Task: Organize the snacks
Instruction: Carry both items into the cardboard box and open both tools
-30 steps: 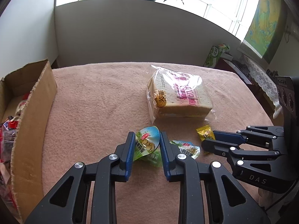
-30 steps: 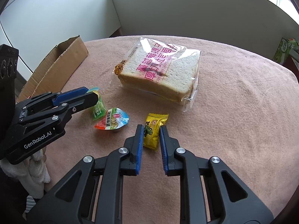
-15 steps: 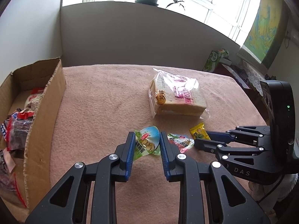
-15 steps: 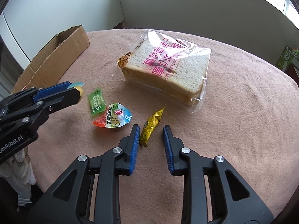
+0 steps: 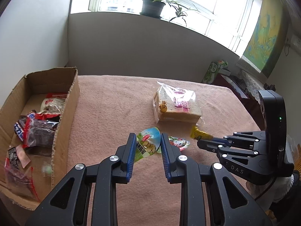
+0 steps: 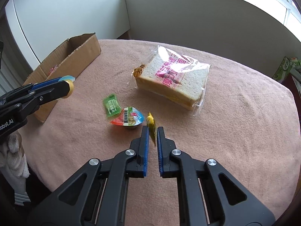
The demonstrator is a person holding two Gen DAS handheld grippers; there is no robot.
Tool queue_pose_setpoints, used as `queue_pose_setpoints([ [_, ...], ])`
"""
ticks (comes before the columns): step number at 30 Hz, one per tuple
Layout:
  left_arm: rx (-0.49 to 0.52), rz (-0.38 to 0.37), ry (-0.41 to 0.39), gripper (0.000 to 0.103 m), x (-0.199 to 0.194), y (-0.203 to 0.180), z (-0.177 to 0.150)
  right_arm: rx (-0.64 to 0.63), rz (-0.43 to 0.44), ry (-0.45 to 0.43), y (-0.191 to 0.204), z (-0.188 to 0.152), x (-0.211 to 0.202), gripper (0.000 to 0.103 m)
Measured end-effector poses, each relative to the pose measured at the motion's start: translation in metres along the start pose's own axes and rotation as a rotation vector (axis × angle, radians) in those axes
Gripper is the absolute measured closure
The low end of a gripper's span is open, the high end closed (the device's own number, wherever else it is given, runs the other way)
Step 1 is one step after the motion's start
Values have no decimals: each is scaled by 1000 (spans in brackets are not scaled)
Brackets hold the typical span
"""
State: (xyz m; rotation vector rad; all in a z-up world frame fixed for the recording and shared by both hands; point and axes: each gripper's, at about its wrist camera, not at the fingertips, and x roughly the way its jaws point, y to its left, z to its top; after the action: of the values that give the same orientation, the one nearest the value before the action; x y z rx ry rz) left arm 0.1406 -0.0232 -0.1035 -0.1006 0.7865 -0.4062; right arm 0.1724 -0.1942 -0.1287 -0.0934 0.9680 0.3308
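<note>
Matt corrugated cardboard box (image 5: pixel 65 111), fuzzy tablecloth (image 6: pixel 235 122), seemingly glossy plastic wrappers.

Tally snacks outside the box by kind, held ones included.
Jelly cups: 2 (held jelly cup, loose jelly cup)
Green packet: 1
Yellow packet: 1
Bread bag: 1
Total: 5
</note>
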Motion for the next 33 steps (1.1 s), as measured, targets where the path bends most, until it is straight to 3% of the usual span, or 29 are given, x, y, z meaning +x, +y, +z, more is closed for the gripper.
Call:
queue_pose_setpoints([
  [8, -33, 29, -47, 79, -28, 20, -4, -9, 7, -20, 7, 6, -6, 98],
  [14, -65, 63, -76, 79, -45, 40, -6, 60, 57, -27, -6, 9, -13, 98],
  [19, -93, 84, -84, 79, -52, 55, -9, 90, 82, 26, -19, 5, -4, 98],
  [20, -99, 83, -86, 79, -53, 57, -9, 89, 73, 43, -19, 2, 0, 96],
  [22, -104, 80, -86, 79, -53, 58, -11, 67, 57, 66, -15, -5, 9, 80],
  [23, -105, 79, -86, 79, -53, 58, -11, 56, 48, 69, -13, -9, 11, 67],
  [24, -107, 78, -87, 79, -53, 59, -12, 45, 36, 72, -10, -12, 14, 63],
  [29, -118, 78, -81, 79, -52, 60, -14, 5, -4, 113, -4, -17, 33, 63],
  [32, -125, 79, -82, 79, -53, 62, -14, 10, -27, 104, -7, -14, 33, 79],
  [33, -127, 78, -84, 79, -54, 62, -14, 21, -18, 103, -9, -14, 33, 79],
])
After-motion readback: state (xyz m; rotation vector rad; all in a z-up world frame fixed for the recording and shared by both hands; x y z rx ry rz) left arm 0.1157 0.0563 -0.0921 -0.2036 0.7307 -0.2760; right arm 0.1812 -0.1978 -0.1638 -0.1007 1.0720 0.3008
